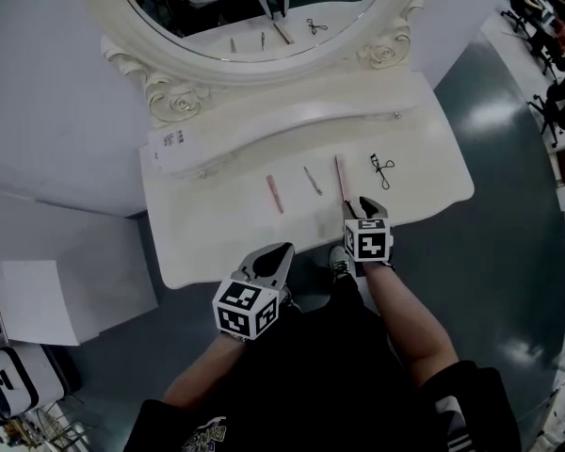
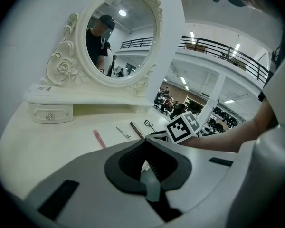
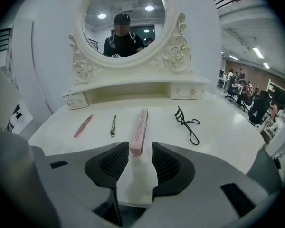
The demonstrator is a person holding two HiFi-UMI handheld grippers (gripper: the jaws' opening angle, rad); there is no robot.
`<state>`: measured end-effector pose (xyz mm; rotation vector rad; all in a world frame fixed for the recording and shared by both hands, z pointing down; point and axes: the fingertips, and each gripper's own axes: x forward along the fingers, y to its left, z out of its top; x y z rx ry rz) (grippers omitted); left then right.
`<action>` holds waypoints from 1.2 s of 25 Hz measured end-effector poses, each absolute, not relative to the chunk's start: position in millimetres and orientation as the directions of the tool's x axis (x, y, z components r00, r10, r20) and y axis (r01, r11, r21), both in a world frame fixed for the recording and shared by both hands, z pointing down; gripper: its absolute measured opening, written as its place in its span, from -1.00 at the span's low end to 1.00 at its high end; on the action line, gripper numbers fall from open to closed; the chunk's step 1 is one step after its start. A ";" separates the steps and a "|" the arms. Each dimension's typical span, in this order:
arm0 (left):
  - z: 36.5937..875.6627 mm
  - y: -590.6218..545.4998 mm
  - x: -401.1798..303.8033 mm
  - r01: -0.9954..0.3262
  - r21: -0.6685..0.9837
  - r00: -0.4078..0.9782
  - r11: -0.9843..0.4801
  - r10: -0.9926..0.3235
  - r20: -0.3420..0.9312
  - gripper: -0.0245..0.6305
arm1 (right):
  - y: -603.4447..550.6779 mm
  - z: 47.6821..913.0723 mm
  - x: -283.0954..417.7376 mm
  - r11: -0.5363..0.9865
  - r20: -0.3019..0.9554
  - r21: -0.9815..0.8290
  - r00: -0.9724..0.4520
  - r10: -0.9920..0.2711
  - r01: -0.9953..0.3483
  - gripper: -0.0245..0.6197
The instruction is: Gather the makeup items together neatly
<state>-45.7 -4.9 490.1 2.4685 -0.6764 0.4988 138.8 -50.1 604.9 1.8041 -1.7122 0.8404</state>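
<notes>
Four makeup items lie in a row on the white dressing table [image 1: 217,234]: a pink stick [image 1: 276,194], a small metal clip [image 1: 313,180], a long pink box [image 1: 341,177] and a black eyelash curler [image 1: 382,169]. My right gripper [image 1: 361,204] is at the near end of the box. In the right gripper view that end of the box [image 3: 139,127] lies between the open jaws of the right gripper [image 3: 135,149], with a gap on the right side. My left gripper [image 1: 283,250] hangs over the table's front edge, shut and empty, short of the stick [image 2: 99,138].
An oval mirror [image 1: 254,8] in an ornate frame stands at the back on a raised shelf [image 1: 292,121] with small drawers [image 3: 76,100]. A paper label [image 1: 169,141] lies on the shelf's left end. White boxes [image 1: 38,299] stand on the floor at left.
</notes>
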 end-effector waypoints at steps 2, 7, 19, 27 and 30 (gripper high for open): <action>492.5 -5.7 -45.7 -0.564 0.389 0.800 -0.728 -0.365 0.477 -0.90 | -53.4 610.9 137.9 -0.065 0.740 -0.054 0.004 -0.673 -0.996 -0.42; 496.0 -7.8 -42.4 -0.577 0.386 0.790 -0.720 -0.369 0.490 -0.90 | -60.3 621.3 137.3 -0.063 0.750 -0.069 -0.010 -0.661 -0.996 -0.42; 500.3 -11.8 -33.5 -0.577 0.386 0.785 -0.720 -0.358 0.506 -0.90 | -66.6 628.5 144.1 -0.064 0.765 -0.072 -0.014 -0.644 -0.995 -0.59; 500.8 -16.1 -24.2 -0.575 0.386 0.785 -0.721 -0.355 0.507 -0.90 | -65.9 628.0 157.0 -0.067 0.767 -0.066 -0.008 -0.642 -0.996 -0.60; 501.6 -16.3 -18.4 -0.569 0.388 0.789 -0.725 -0.348 0.507 -0.90 | -66.1 628.2 161.6 -0.067 0.765 -0.067 -0.008 -0.643 -0.995 -0.60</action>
